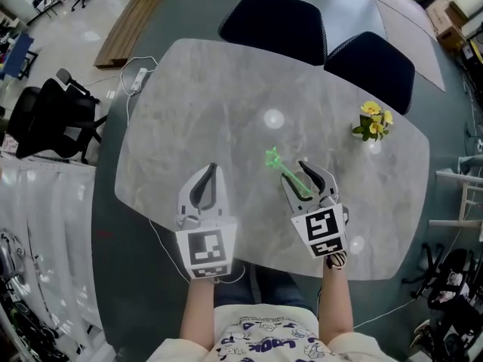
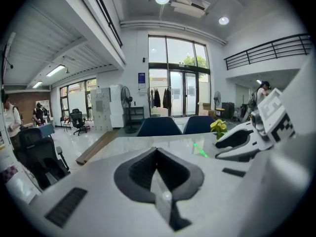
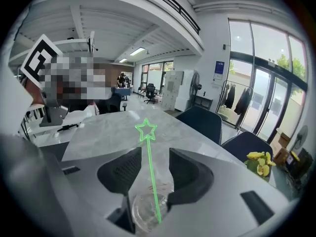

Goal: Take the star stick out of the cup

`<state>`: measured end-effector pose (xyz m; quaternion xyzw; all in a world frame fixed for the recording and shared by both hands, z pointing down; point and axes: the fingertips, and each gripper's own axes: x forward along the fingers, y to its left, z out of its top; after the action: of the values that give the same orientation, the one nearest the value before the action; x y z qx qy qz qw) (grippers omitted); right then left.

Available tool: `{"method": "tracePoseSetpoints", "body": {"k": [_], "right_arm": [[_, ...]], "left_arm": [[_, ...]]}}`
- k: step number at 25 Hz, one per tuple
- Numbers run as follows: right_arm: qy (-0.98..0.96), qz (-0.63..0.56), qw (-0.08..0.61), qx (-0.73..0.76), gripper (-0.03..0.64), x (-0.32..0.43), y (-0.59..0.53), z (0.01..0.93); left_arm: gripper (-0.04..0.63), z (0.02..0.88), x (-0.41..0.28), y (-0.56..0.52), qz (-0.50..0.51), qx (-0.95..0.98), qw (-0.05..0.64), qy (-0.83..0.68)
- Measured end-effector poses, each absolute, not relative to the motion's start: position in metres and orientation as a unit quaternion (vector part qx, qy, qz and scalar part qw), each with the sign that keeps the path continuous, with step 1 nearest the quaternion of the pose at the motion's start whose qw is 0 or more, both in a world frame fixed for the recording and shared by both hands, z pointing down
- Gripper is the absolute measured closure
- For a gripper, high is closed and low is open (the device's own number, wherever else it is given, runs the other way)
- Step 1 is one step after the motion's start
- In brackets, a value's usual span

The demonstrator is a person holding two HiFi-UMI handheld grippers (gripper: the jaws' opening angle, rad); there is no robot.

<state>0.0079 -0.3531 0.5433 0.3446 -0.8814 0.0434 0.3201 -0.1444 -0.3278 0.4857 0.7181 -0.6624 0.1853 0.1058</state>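
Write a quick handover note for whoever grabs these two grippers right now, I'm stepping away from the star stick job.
Left gripper: jaws together, nothing in them, over the near part of the table.
Right gripper: closed on the clear cup, which sits deep between its jaws.
Star stick: green, in the cup, star end reaching out past the jaw tips.
Done: the cup is held.
Left to do: the stick is not yet out. Probably open the left gripper, pinch the stick and draw it out of the cup.
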Motion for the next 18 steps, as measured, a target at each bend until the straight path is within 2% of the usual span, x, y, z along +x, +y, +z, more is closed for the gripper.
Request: {"method": "tracePoseSetpoints", "body": {"k": [5,18], "right_arm": [[-0.881,0.034,0.340,0.327,0.435,0.000,-0.355,0.556],[-0.873,0.023,0.372,0.315,0.511,-0.004,-0.358,0.579]], "left_arm": [[0.594,0.493,-0.150,-0.329,0.187,0.714,0.112,-0.665],[0.594,0.511,-0.161,-0.323,0.194,0.703,0.130,-0.672]]}}
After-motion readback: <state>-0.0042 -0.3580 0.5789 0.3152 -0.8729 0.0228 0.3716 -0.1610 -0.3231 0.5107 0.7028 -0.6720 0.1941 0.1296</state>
